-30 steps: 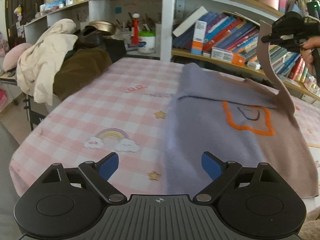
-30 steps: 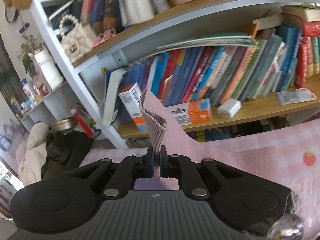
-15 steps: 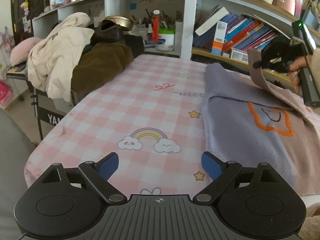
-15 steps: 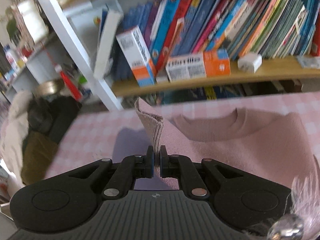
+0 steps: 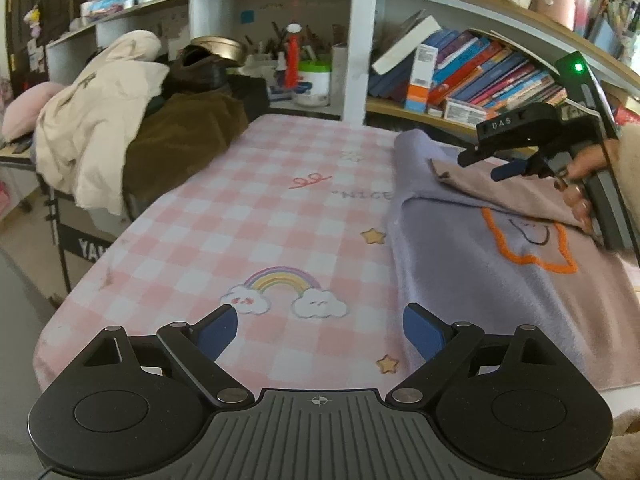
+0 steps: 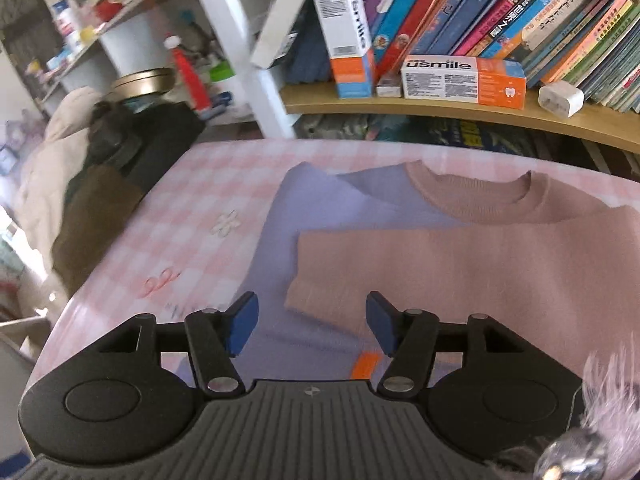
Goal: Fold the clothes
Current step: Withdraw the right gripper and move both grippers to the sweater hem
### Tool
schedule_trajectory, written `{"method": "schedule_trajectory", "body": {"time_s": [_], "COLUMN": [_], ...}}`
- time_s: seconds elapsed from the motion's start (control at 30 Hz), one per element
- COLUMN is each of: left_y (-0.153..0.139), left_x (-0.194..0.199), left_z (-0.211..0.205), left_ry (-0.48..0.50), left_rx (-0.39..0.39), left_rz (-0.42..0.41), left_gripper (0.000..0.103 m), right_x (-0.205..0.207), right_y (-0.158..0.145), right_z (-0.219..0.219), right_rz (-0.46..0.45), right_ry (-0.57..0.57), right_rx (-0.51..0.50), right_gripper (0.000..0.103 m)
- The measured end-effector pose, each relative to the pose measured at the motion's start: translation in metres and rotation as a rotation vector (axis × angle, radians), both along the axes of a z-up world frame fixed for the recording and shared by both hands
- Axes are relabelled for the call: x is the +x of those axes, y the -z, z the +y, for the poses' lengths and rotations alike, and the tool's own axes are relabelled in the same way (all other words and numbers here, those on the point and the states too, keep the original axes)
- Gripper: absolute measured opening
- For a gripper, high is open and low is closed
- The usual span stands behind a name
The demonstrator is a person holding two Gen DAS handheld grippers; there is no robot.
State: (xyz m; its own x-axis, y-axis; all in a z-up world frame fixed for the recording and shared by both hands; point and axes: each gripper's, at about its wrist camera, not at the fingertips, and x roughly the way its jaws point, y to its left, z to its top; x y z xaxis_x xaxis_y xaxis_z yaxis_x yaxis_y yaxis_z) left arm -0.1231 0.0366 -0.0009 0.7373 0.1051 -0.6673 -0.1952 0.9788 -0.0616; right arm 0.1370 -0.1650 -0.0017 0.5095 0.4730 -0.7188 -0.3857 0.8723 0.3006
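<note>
Nearest in the left wrist view, the left gripper (image 5: 320, 330) hung with its jaws spread wide and nothing between them, over the pink checked tablecloth (image 5: 256, 216) just left of the sweater's near hem. In the right wrist view, the right gripper (image 6: 310, 322) had just been opening; its pads stood apart, clear of the cloth, with the pink sleeve cuff (image 6: 316, 298) lying released just beyond them.

The sweater (image 6: 500, 272) lay flat on the right half of the table, neckline toward the far edge, its lilac half on the left and its pink half on the right. The sleeve (image 6: 400, 256) was folded across the chest, its cuff resting on the lilac side above the orange-outlined motif (image 5: 528, 256).

Farther left, a heap of cream and brown garments (image 5: 120, 132) sat at the table's far left corner, with the bookshelf (image 6: 440, 108) behind.

The risk from here, as I judge it: the sleeve lay loose, so a pad brushing the cuff as the right gripper pulled away could drag it askew. A tug on the near hem by the left gripper might slide the whole sweater and spoil the fold.
</note>
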Motion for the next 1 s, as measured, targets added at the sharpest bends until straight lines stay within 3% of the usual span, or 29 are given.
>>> {"method": "schedule_trajectory", "body": {"time_s": [0.3,0.5,0.77,1.0], "left_y": [0.004,0.012,0.020,0.020], "left_x": [0.019,0.028,0.038,0.042], "left_z": [-0.005,-0.015,-0.017,-0.032], "left_ry": [0.039,0.082,0.052,0.037], "left_rx": [-0.053,-0.078,-0.128,-0.144], "left_rz": [-0.002,0.028,0.062,0.071], "left_gripper": [0.092,0.092,0.092,0.092], "right_x": [-0.076,-0.137,-0.197,-0.215], "right_y": [-0.008,0.006,0.022,0.023], "right_z": [-0.064,-0.121,-0.189,-0.210], "right_rz": [-0.025,-0.031,0.035,0.036], "right_ry": [0.065,0.229,0.470,0.474], "right_rx": [-0.012,-0.077,-0.047,-0.026], "right_gripper": [0.061,0.063,0.062,0.062]}}
